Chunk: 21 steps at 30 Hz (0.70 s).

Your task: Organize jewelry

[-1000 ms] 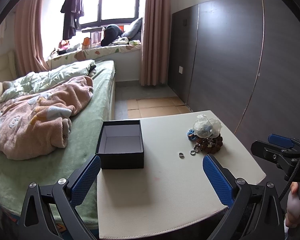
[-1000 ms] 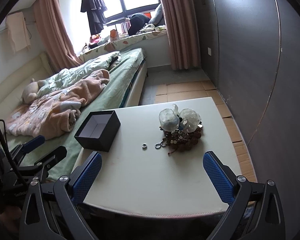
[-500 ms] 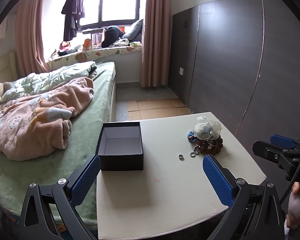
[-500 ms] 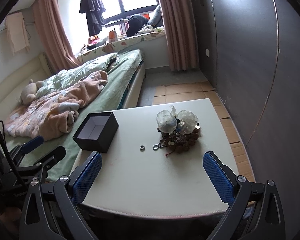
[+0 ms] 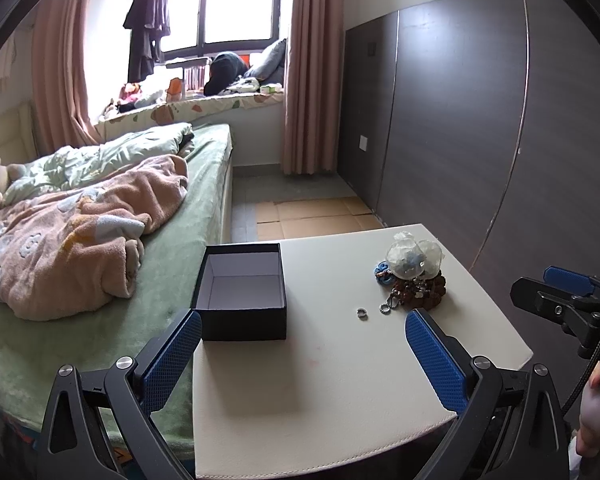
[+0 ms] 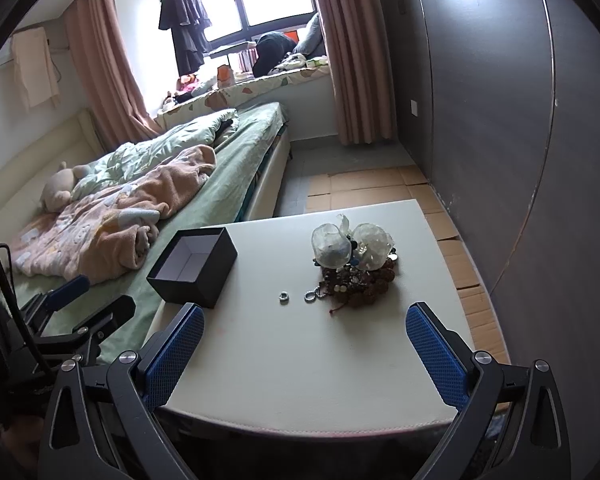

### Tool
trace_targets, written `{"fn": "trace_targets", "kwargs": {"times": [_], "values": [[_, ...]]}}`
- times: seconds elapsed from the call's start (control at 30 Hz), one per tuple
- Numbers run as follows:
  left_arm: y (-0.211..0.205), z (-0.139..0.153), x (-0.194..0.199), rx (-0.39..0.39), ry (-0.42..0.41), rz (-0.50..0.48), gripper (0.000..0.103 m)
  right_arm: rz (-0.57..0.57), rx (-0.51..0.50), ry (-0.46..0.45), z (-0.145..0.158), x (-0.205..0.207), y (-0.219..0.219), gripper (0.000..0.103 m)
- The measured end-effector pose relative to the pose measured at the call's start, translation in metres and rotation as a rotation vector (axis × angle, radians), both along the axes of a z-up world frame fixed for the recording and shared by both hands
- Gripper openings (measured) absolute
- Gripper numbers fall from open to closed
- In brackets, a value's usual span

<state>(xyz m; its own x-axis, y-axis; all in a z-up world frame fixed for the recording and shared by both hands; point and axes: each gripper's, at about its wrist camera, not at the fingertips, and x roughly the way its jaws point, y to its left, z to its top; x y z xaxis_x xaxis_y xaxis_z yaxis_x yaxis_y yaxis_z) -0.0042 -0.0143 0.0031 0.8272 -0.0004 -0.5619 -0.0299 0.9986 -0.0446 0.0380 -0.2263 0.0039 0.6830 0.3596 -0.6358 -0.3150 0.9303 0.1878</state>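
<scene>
Jewelry pile point(image 6: 354, 268) tangled, pieces indistinct; black box point(image 5: 242, 290) open.

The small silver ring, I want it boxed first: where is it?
The ring lies alone on the white table, between the black box and the jewelry pile.

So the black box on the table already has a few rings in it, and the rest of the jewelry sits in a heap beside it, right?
Not quite. The black box is empty: the left wrist view looks straight into it and shows only its bare pale lining. The rest holds: the jewelry heap sits beside it on the table, with a small ring loose in between.
</scene>
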Motion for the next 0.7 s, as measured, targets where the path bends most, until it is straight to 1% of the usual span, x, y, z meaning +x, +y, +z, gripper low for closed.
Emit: {"fn": "trace_targets", "kwargs": {"times": [0.7], "values": [[-0.0034, 0.0012, 0.0017, -0.012, 0.002, 0.001, 0.102, -0.009, -0.001, 0.001, -0.0011, 0.0017, -0.0051, 0.102]]}}
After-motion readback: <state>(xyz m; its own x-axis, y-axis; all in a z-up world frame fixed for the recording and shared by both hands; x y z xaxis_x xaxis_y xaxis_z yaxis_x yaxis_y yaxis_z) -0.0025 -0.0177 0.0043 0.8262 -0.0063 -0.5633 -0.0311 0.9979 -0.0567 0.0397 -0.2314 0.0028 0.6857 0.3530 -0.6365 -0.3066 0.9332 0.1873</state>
